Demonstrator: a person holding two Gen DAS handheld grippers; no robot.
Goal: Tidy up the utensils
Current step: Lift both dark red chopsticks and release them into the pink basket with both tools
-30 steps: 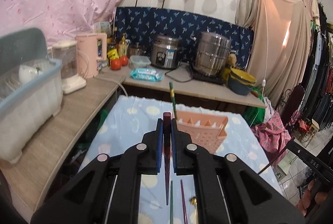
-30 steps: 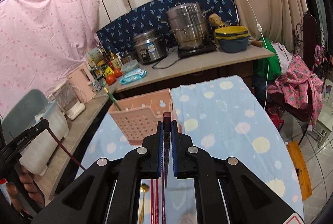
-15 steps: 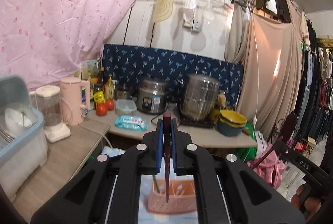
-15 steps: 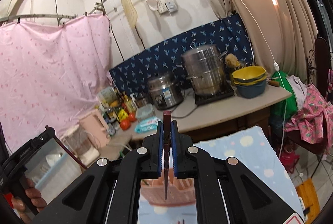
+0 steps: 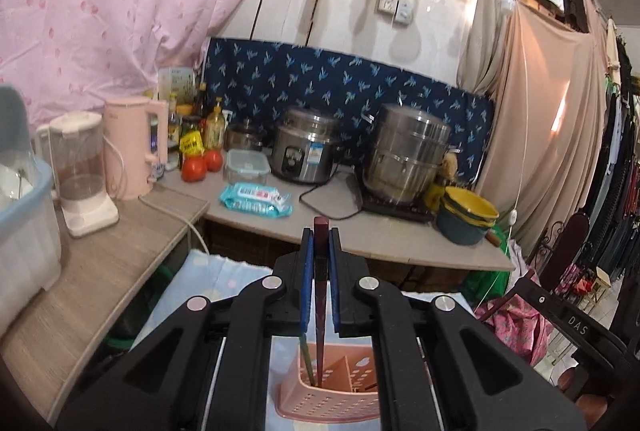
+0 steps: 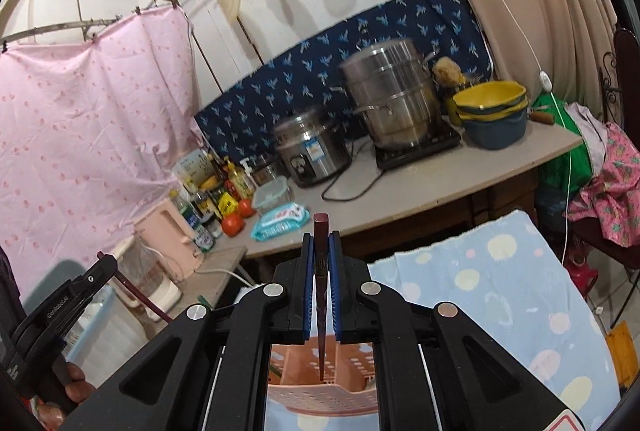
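Chopsticks fill both grippers: the left gripper (image 5: 320, 243) clamps a dark red chopstick (image 5: 320, 311) upright, its tip reaching down into the pink basket (image 5: 344, 391), beside a green stick (image 5: 307, 363) already standing there. The right gripper (image 6: 321, 247) pinches a second red chopstick (image 6: 321, 311), tip hanging at the basket's rim, perhaps just inside. The basket sits on the blue spotted cloth (image 6: 500, 291).

pink curtain (image 5: 120, 3), navy patterned backsplash (image 5: 344, 79), grey counter (image 5: 360, 231), white plank wall (image 5: 432, 15)
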